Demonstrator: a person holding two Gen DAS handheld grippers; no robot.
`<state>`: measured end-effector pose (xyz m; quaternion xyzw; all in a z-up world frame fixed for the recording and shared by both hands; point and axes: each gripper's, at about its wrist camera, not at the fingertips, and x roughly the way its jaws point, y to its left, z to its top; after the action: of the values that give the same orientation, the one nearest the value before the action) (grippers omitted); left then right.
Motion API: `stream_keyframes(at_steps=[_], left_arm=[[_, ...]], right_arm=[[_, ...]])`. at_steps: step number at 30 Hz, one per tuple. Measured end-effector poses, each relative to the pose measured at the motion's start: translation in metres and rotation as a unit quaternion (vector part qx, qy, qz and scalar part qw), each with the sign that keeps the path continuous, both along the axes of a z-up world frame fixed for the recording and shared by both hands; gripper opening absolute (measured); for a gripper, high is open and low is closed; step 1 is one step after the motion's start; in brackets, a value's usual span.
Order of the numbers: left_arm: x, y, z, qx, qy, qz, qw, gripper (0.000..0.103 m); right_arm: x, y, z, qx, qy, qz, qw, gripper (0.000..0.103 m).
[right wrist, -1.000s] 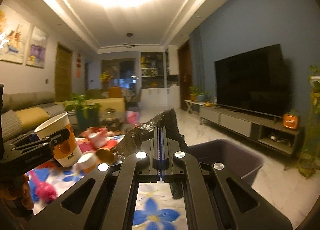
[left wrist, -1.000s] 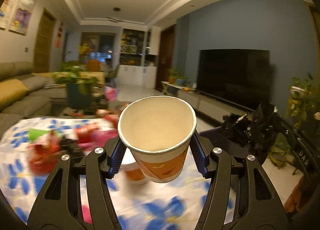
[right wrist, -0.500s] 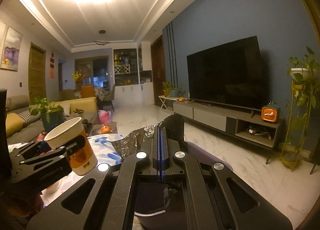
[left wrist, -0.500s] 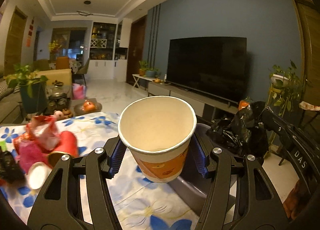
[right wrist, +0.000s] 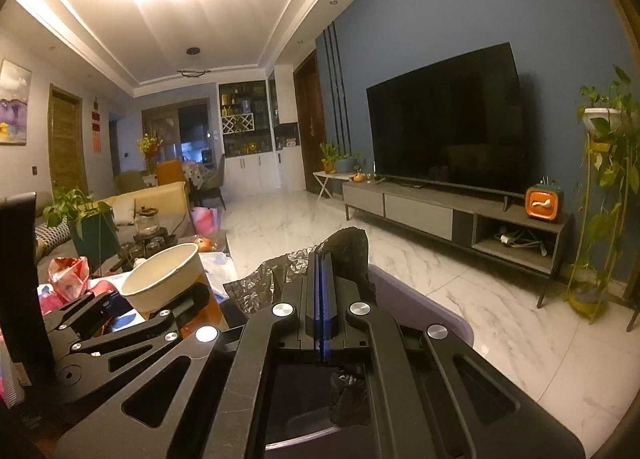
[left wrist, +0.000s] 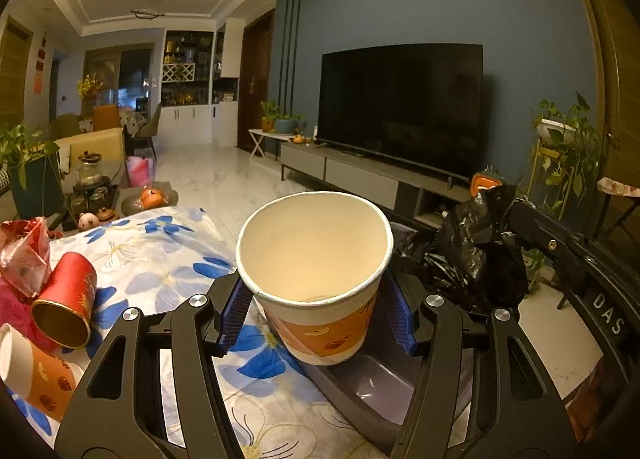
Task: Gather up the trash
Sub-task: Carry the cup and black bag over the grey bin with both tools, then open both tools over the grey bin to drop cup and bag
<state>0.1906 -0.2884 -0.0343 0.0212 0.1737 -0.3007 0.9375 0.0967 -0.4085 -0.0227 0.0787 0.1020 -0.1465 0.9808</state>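
A grey-purple bin [left wrist: 372,391] stands beside the table with the blue-flowered cloth [left wrist: 168,271], and the black trash bag [left wrist: 472,255] hangs crinkled over its rim, pinched in the right gripper [right wrist: 322,279], whose jaws are pressed together on the plastic. The left gripper [left wrist: 316,315] clamps an upright, empty paper cup [left wrist: 316,271], white-rimmed with an orange printed band, just above the bin's near edge. Smaller litter lies on the cloth: a red tipped-over cup [left wrist: 66,299] and a crumpled red wrapper [left wrist: 22,251].

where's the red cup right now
In the left wrist view the red cup lies on its side at the table's left edge, between a crumpled wrapper and a paper cup.
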Motion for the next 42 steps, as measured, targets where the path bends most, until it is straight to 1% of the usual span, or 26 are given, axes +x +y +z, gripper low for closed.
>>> stream_keyframes(at_steps=[2,7,9,11,12,13,16,18,19,21,23,26,31,34,38,42], left_arm=[[0.001,-0.002,0.000,0.004,-0.001,0.003,1.0000,0.058],[0.003,-0.004,0.000,-0.002,0.002,0.006,1.0000,0.058],[0.004,-0.004,-0.001,-0.002,0.004,0.005,1.0000,0.058],[0.007,-0.006,-0.002,0.000,0.006,0.003,1.0000,0.059],[0.008,-0.007,-0.003,0.000,0.008,0.004,1.0000,0.059],[0.008,-0.009,-0.003,0.000,0.010,0.002,1.0000,0.059],[0.009,-0.014,-0.005,0.004,0.013,-0.001,0.9999,0.060],[0.010,-0.017,-0.008,0.004,0.022,-0.013,0.9997,0.061],[0.010,-0.019,-0.010,0.006,0.023,-0.019,0.9995,0.061],[0.007,-0.023,-0.013,0.014,0.017,-0.025,0.9994,0.065],[0.004,-0.024,-0.015,0.025,0.018,-0.030,0.9991,0.079],[0.000,-0.017,-0.013,0.019,0.010,-0.020,0.9996,0.089],[-0.005,0.001,-0.008,0.011,0.006,0.001,0.9999,0.090],[-0.013,0.022,-0.004,0.003,0.005,0.021,0.9998,0.090],[-0.029,0.050,0.000,0.003,0.001,0.061,0.9981,0.090],[-0.050,0.087,0.003,0.011,-0.008,0.113,0.9935,0.090]], right_arm=[[0.003,-0.002,-0.003,0.005,0.000,0.003,1.000,0.002],[0.010,-0.006,-0.006,0.015,0.006,0.014,1.000,0.002],[0.011,-0.008,-0.008,0.020,0.005,0.018,1.000,0.005],[0.008,-0.010,-0.008,0.023,-0.001,0.011,1.000,0.028],[0.006,-0.011,-0.008,0.023,-0.005,0.004,1.000,0.035],[0.004,-0.013,-0.008,0.025,-0.010,-0.001,1.000,0.048],[-0.001,-0.015,-0.006,0.022,-0.015,-0.018,0.999,0.049],[-0.005,-0.015,-0.006,0.020,-0.018,-0.026,0.999,0.051],[-0.006,-0.015,-0.005,0.019,-0.018,-0.028,0.999,0.054],[-0.009,-0.013,-0.005,0.014,-0.019,-0.032,0.999,0.055],[-0.010,-0.009,-0.004,0.006,-0.021,-0.035,0.999,0.055],[-0.014,-0.006,-0.003,0.001,-0.023,-0.036,0.999,0.057],[-0.022,0.004,0.000,-0.008,-0.025,-0.034,0.999,0.058],[-0.028,0.011,0.002,-0.011,-0.028,-0.032,0.999,0.063],[-0.038,0.023,0.002,-0.013,-0.031,-0.022,0.999,0.071],[-0.049,0.046,0.002,-0.024,-0.029,-0.003,0.999,0.076]])
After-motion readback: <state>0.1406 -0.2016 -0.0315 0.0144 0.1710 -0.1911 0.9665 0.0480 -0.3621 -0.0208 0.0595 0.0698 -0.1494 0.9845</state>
